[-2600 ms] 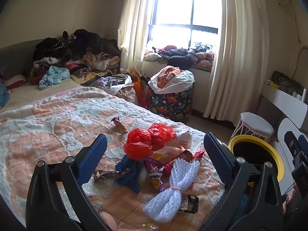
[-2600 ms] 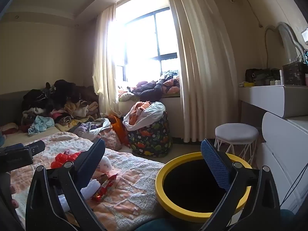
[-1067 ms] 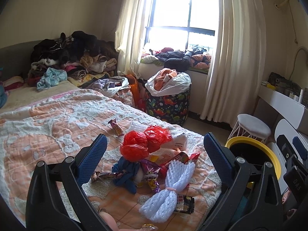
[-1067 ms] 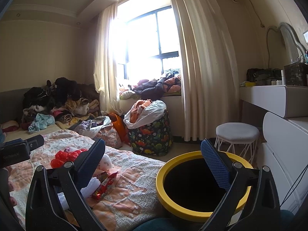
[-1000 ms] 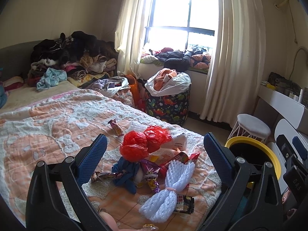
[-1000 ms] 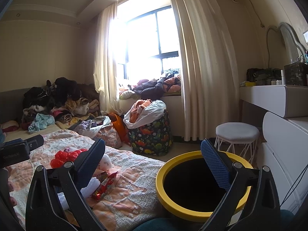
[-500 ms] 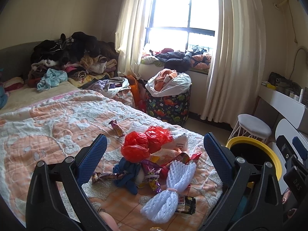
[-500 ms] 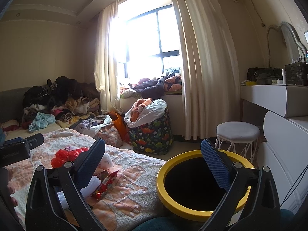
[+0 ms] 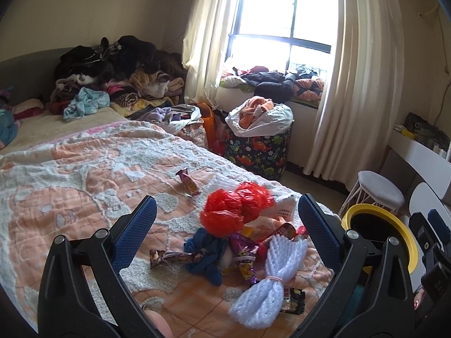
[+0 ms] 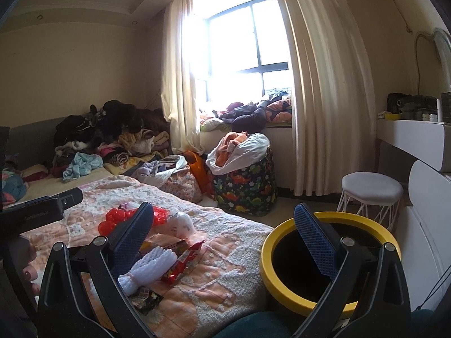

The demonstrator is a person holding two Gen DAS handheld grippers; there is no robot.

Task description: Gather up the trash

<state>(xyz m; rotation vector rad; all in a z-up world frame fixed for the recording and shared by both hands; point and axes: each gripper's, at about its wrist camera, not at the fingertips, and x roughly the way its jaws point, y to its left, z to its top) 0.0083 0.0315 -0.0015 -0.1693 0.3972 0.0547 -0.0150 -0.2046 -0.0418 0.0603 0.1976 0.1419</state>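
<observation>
Both grippers shifted slightly; fingers wide apart, trash pile (image 9: 239, 242) untouched.

A bed (image 9: 70, 174) with a peach quilt carries red plastic bags (image 9: 234, 211), snack wrappers (image 9: 187, 183) and white foam netting (image 9: 270, 278).
</observation>
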